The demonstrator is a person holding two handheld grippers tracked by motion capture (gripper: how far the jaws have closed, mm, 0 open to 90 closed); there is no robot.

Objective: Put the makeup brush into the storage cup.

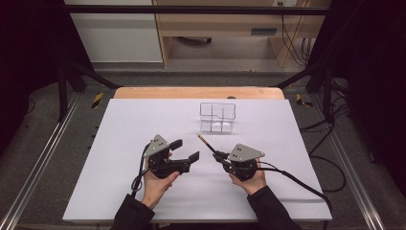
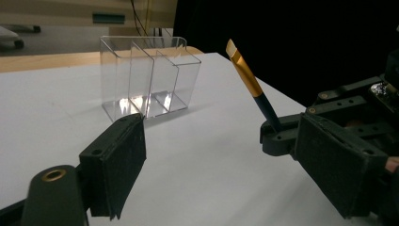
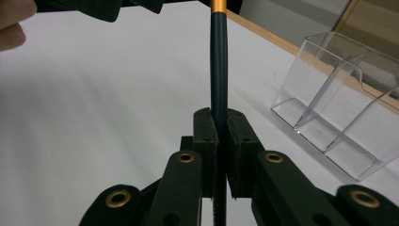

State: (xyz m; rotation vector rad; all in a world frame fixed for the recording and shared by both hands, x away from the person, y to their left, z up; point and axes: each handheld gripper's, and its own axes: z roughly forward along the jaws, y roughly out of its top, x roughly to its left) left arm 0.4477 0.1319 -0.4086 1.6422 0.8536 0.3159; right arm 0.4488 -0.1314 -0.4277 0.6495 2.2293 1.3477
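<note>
I have the right gripper (image 1: pixel 221 156) clamped hard on the dark handle of the brush (image 1: pixel 206 143), which sticks out of the jaws toward eleven o'clock in the high view, its gold ferrule and pale bristle end clear of the white table (image 1: pixel 119 158). My left gripper (image 1: pixel 186 150) sits just beside it with its jaws spread wide and nothing between them. The clear organizer (image 1: pixel 218 118) stands near, at about twelve o'clock from the brush tip, its compartments looking empty. My worry is the grip point: I'm pinching the brush low on its handle, so most of its length hangs forward, and a quick wrist turn could let it pivot in the pads or slip out. If I tip it toward a compartment, the tip may catch the thin rim or a divider, and that light box would probably slide or tip over. The left jaw, seen at nine o'clock of the brush in the right gripper view, sits close enough to knock the brush if I move carelessly.
</note>
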